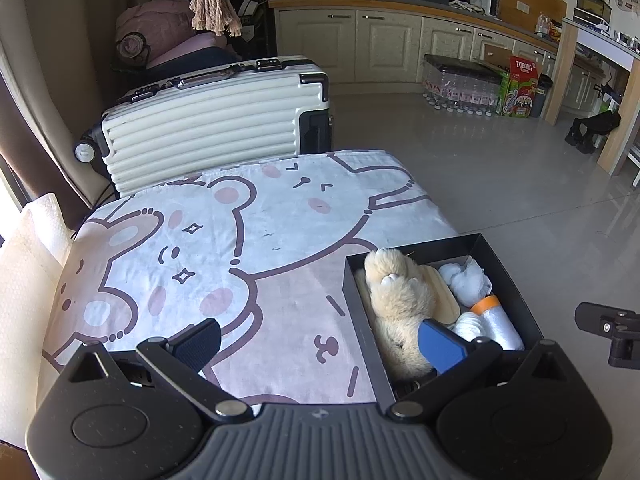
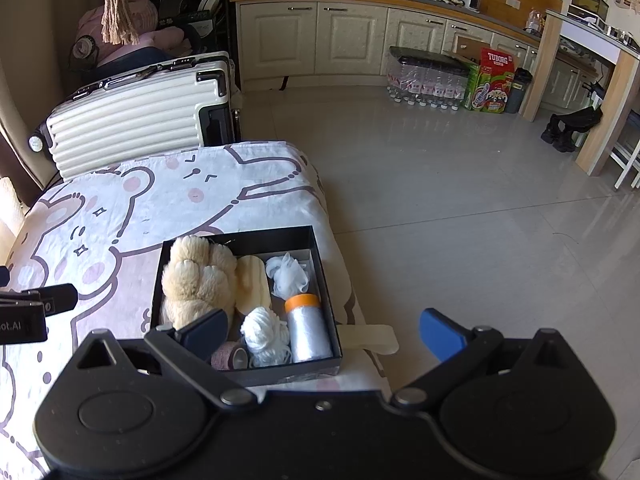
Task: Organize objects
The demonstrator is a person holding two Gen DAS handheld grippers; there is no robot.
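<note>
- The black box [image 2: 326,304] sits at the near right corner of the cloth-covered table [image 1: 248,240], packed with a plush bear [image 2: 198,280], yarn [image 2: 264,334] and a foil roll [image 2: 308,332].
- All look light; the bear is soft and best pinched at a limb, while the roll is likely slippery.
- Right gripper [image 2: 324,334] is spread wide and empty, with the box's near half between its fingers.
- Left gripper [image 1: 320,346] is also wide and empty, its right finger over the bear.

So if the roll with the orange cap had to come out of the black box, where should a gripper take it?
Probably across the silvery body of the roll, from above. It lies on its side along the box wall, orange cap pointing away, with white yarn close on its other side, so the fingers would close along its length, over the cap and the near end.
</note>
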